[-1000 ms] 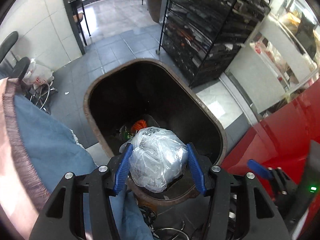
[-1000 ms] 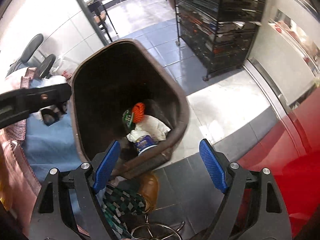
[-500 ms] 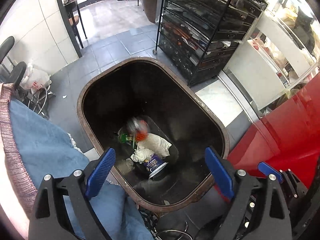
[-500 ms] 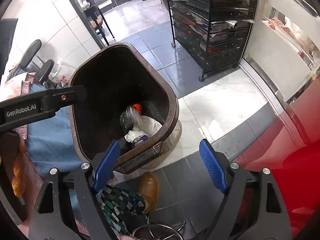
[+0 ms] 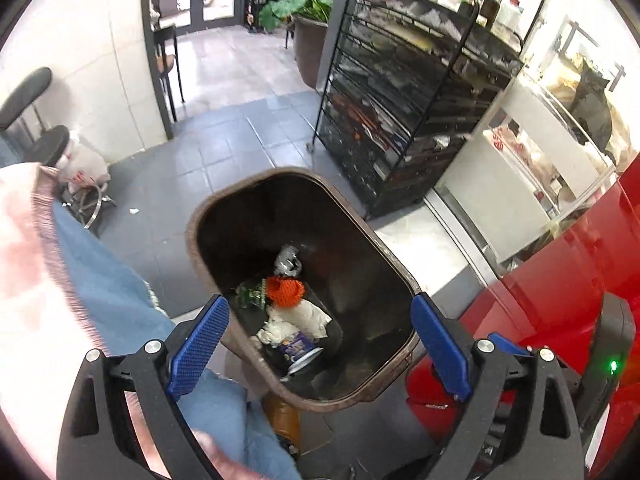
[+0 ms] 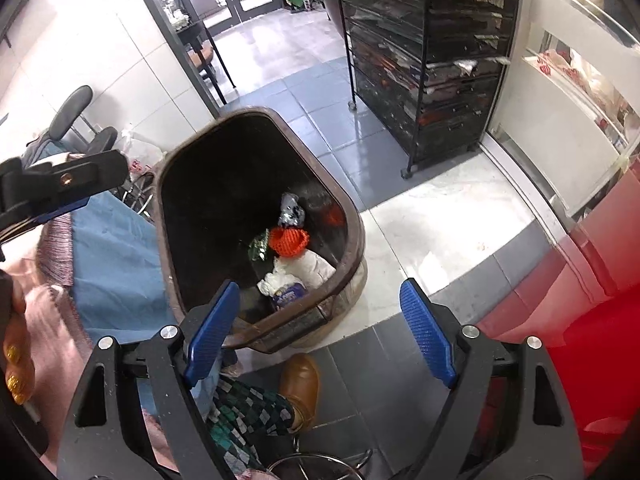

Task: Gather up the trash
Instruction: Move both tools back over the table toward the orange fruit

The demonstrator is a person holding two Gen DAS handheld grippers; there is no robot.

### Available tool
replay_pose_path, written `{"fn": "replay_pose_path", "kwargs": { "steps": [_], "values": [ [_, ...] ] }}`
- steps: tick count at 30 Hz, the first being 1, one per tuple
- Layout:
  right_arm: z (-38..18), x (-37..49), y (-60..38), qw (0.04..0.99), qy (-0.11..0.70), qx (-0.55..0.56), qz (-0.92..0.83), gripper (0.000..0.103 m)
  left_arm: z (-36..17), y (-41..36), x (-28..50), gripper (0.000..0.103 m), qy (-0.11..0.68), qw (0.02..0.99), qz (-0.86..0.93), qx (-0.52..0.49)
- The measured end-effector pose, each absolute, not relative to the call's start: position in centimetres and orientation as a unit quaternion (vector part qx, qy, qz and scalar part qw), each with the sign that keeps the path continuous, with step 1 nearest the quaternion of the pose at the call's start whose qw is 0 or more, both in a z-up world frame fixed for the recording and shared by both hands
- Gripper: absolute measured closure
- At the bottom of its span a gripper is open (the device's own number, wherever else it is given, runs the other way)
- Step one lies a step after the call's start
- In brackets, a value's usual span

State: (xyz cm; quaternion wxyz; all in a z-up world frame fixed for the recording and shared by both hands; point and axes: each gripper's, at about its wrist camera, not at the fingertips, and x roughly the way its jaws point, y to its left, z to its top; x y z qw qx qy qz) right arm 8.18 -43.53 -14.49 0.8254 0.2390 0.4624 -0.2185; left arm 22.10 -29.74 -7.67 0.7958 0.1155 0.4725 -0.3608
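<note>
Clear plastic wad [image 5: 287, 261] lay at the bin's [image 5: 208, 280] bottom, against the far side of the trash pile, just beyond the orange net [image 5: 285, 290]. Nearer the bin's close wall: white crumpled paper [image 5: 304, 316] and a blue-printed cup [image 5: 298, 347]. My read: drop done, wad rolled to the pile's far edge.

Left claw [image 5: 318, 338] sat above the bin's near rim, pointed down into it; jaws had just been opening and were spread wide, nothing between them. Wad was well below and ahead of it, apart.

Right claw [image 6: 320, 334] was also spread and empty, hovering over the bin's near corner, beside a brown shoe [image 6: 301, 380] on the floor. I'd judge it was parked wide to stay clear of the bin opening.

Black rack [image 5: 400, 120] stood beyond the bin.
</note>
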Motion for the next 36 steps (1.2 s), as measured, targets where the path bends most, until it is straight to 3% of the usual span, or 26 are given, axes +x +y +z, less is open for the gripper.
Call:
{"fn": "replay_pose_path", "kwargs": {
  "steps": [11,26,36],
  "values": [
    [-9.4,10.3,-38.9,0.873,0.424,0.198,-0.137,0.021,-3.3,-20.4,18.7,0.009,0.400,0.854,-0.300,0.143],
    [-4.4,14.8,-26.7,0.897,0.425,0.117,0.040,0.020,-2.4,-2.0,18.5,0.009,0.385,0.916,-0.085,0.075],
    [-2.6,16.5,-19.2,0.888,0.434,0.075,0.135,0.020,-4.7,6.6,20.0,0.023,0.421,0.905,-0.006,0.061]
  ]
}}
